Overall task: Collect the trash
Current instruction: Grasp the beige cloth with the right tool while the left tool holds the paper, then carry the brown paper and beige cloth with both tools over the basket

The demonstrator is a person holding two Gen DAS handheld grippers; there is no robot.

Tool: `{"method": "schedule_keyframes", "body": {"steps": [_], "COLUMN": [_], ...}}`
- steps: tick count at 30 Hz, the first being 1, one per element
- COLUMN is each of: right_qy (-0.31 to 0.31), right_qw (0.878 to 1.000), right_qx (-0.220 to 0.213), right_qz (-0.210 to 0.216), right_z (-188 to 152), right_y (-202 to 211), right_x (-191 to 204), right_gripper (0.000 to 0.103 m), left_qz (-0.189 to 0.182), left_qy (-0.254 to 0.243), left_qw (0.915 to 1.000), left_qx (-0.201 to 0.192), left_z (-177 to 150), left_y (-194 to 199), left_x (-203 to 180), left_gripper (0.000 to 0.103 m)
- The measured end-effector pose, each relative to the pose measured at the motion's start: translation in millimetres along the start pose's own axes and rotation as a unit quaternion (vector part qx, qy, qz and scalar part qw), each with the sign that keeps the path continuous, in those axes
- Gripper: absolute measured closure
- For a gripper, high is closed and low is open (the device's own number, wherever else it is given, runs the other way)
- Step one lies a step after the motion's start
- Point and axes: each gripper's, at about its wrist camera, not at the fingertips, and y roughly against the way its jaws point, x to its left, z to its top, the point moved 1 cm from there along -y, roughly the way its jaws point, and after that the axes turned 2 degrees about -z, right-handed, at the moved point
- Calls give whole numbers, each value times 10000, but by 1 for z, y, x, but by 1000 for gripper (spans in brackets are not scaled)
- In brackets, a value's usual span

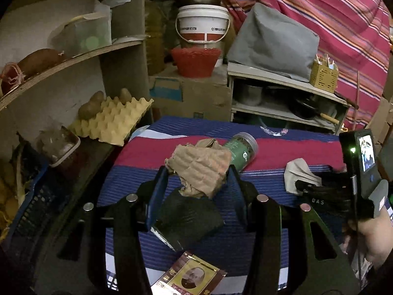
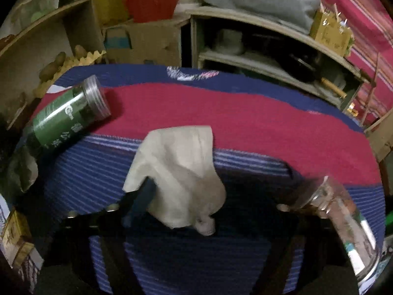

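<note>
A crumpled brown paper piece [image 1: 200, 167] sits between the blue fingers of my left gripper [image 1: 199, 172], held above the striped cloth [image 1: 152, 152]; the jaws press its sides. A green-labelled jar [image 1: 242, 151] lies on its side just behind it, also in the right wrist view [image 2: 66, 118]. My right gripper [image 2: 181, 191] has a crumpled white tissue [image 2: 181, 172] between its dark fingers; the tissue also shows in the left wrist view [image 1: 298, 174]. A clear plastic bottle [image 2: 348, 228] lies at the right.
A yellow-red cigarette pack [image 1: 191, 276] and a dark mesh object [image 1: 191, 213] lie below my left gripper. An egg tray with potatoes [image 1: 110, 120] sits on the left shelf. A red basket [image 1: 195, 60], white bucket [image 1: 202, 25] and grey shelf [image 1: 287, 103] stand behind.
</note>
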Motion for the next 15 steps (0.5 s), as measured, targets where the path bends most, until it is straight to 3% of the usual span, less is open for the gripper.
{"method": "schedule_keyframes", "body": {"steps": [3, 6, 15], "right_qy": [12, 173, 143], "right_qw": [9998, 9996, 9963], "right_qx": [17, -149, -835], "right_qz": [209, 170, 153], "right_z": [-1, -2, -10], "right_y": [2, 11, 75], "right_x": [2, 6, -10], "right_gripper": [67, 77, 79], "left_qz": [-44, -68, -286], "left_qy": [4, -7, 8], "left_qw": [10000, 10000, 9996], "left_qx": [-11, -22, -45], "left_z": [0, -2, -4], "left_y": [1, 3, 10], "left_x": [-2, -6, -19], "left_gripper": [54, 55, 55]}}
